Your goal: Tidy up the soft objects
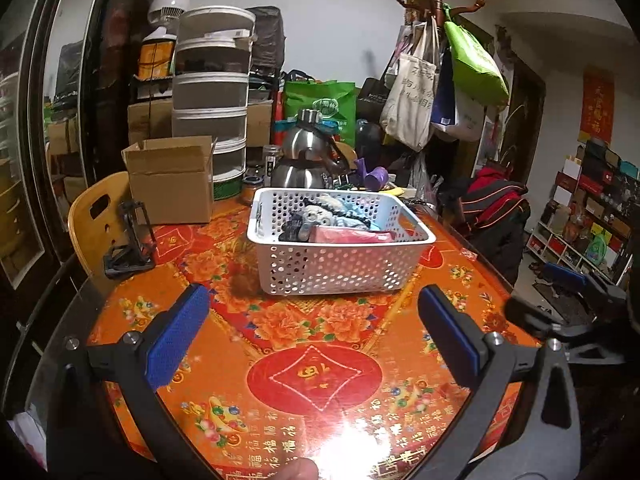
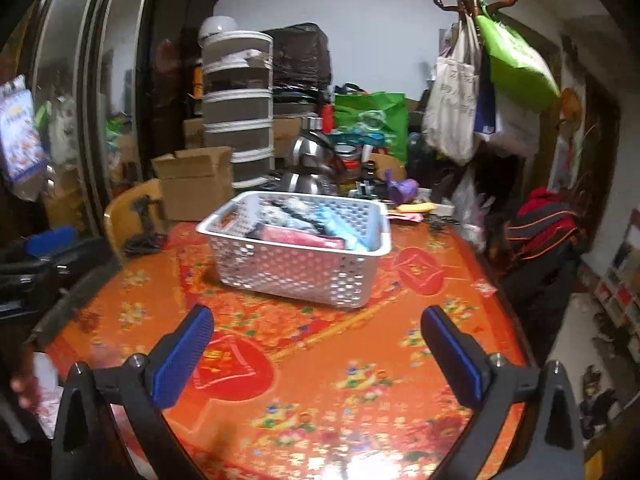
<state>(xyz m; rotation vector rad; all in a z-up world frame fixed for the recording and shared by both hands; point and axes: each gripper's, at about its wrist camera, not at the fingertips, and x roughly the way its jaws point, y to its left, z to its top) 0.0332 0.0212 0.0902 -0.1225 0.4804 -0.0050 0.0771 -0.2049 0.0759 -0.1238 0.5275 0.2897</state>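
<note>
Left wrist view shows the left hand-held gripper (image 1: 314,314) spread wide with nothing in it, and the white basket (image 1: 340,264) full of soft things (image 1: 332,216) sits on the orange surface (image 1: 320,380) ahead. Right wrist view shows the right hand-held gripper (image 2: 316,334) wide and empty too, near that basket (image 2: 296,268).

A cluttered home room, round table (image 1: 320,380) under a festive orange-red cloth; coat stand (image 1: 436,4) hung with tote bags, steel kettle (image 1: 308,152), stacked cardboard boxes (image 1: 172,180)
</note>
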